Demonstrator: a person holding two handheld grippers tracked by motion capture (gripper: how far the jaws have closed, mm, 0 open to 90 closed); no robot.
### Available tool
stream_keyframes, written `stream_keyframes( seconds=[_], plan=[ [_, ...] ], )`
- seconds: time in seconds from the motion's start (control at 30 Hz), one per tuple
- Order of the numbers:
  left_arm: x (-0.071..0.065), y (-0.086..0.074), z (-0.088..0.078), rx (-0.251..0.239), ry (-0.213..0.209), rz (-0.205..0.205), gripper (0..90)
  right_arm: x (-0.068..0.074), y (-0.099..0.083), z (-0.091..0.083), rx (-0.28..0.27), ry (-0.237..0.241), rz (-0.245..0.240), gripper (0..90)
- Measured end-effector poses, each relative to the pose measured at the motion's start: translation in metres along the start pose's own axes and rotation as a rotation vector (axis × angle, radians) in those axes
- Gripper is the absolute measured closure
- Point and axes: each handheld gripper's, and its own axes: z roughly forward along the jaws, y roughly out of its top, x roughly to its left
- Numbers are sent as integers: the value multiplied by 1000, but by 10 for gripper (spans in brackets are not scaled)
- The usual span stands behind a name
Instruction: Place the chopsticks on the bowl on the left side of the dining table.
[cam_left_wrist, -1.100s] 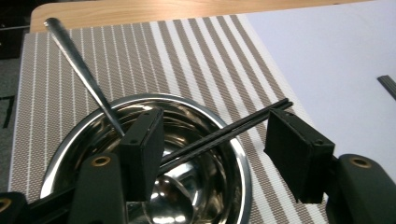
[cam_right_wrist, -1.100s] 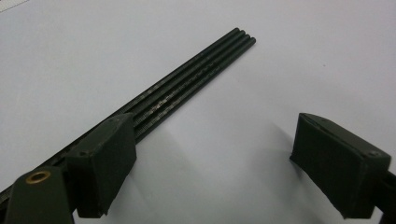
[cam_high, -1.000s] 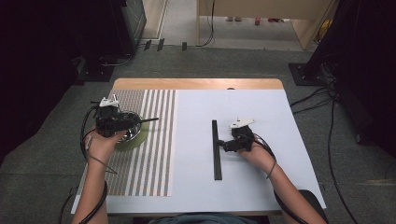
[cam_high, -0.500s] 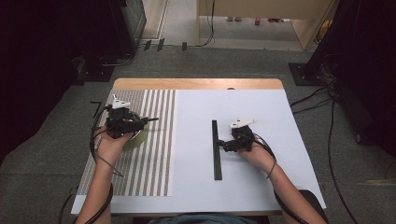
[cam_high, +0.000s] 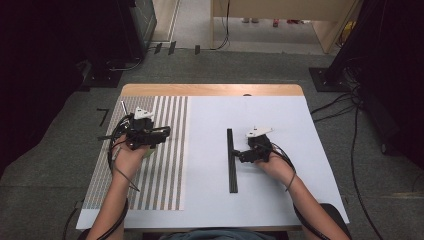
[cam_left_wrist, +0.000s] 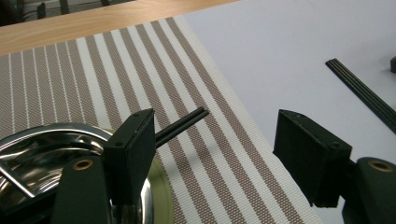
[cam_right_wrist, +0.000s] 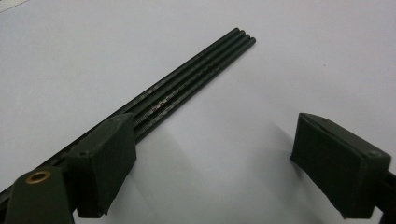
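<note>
The right gripper (cam_high: 241, 156) is hovering spread — nothing between its jaws — just right of the black rods (cam_high: 232, 160), lying lengthwise up the frame's centre.

The floor (cam_high: 250, 65) is grey carpet. A table (cam_high: 210, 90) with a wooden edge stands on it, covered by a white sheet (cam_high: 280, 125). Black cables (cam_high: 350, 125) lie on the floor at the right. Dark things stand in the far corners, hard to make out. A pale wooden cabinet (cam_high: 280, 20) stands at the back. The middle is bright; the sides are dark.
</note>
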Motion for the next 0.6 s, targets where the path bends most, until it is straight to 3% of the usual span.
stream_keyframes(
  seconds=[0.6],
  plan=[
    [-27, 2, 10, -14, -47, 56, 284, 0, 0, 0, 1, -1, 0, 136]
  ],
)
